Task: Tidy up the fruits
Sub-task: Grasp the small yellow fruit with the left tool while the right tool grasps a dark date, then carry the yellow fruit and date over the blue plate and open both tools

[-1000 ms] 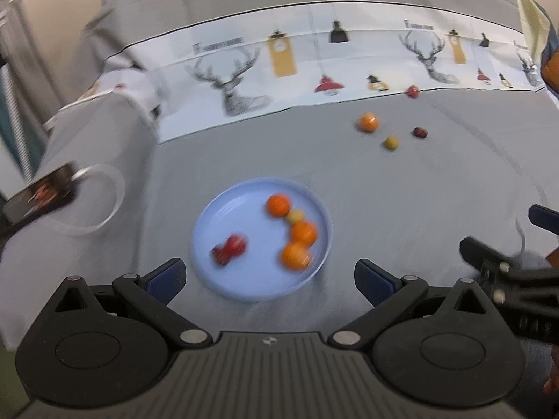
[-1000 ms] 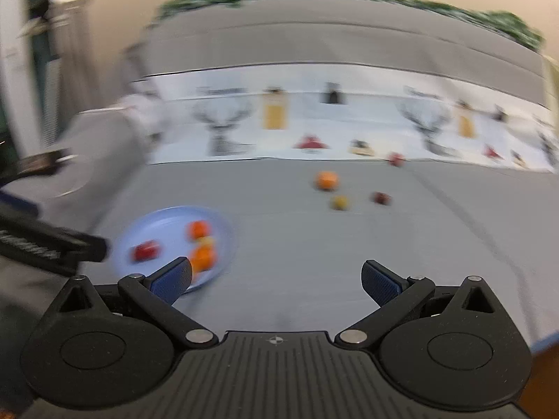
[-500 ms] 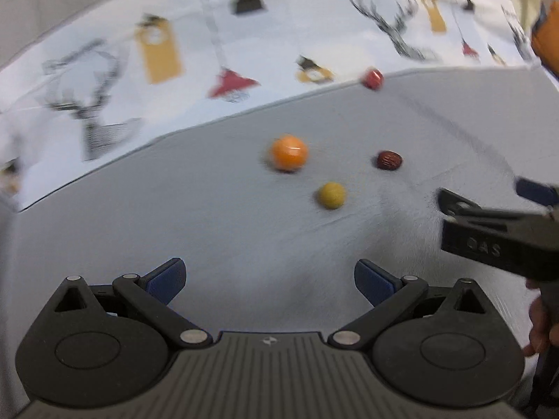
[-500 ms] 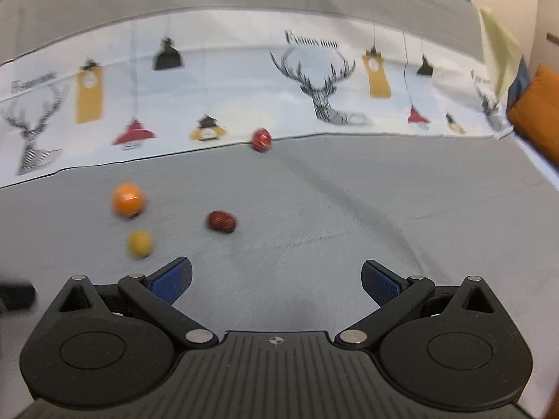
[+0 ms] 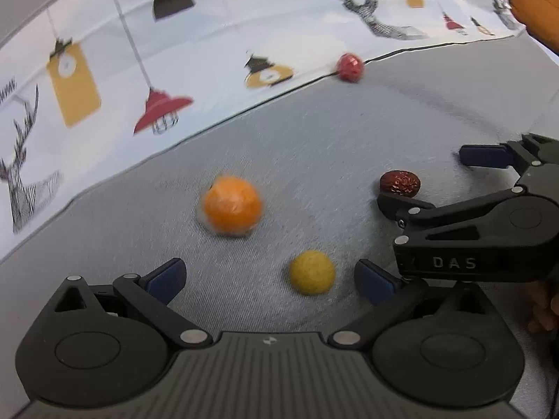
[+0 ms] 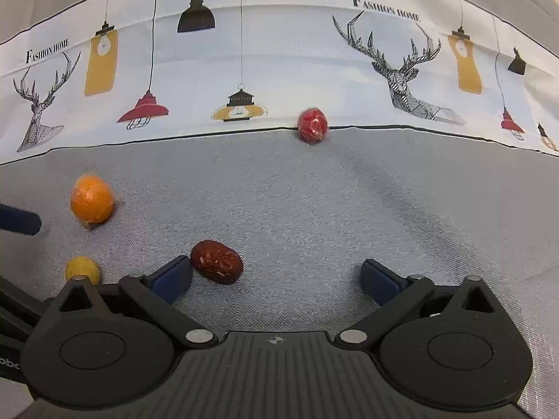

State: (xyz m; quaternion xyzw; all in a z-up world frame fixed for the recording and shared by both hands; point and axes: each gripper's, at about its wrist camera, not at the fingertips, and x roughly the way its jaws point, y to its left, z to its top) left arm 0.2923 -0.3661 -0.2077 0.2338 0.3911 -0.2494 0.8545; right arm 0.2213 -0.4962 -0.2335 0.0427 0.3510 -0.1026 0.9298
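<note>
tablecloth point(image 6: 314, 209): grey woven cloth, matt
date point(image 6: 216, 261): wrinkled, glossy skin
right gripper point(image 6: 276, 276): matt black plastic

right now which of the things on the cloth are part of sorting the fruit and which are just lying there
Belong to the job:
orange
yellow fruit
dark red date
red fruit
left gripper, open
right gripper, open

Just there:
grey cloth
deer-and-lamp printed cloth
orange cushion

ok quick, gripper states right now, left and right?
Left gripper: open, holding nothing; yellow ball lies between its fingers.
Right gripper: open, holding nothing; dried red date sits by its left finger.
</note>
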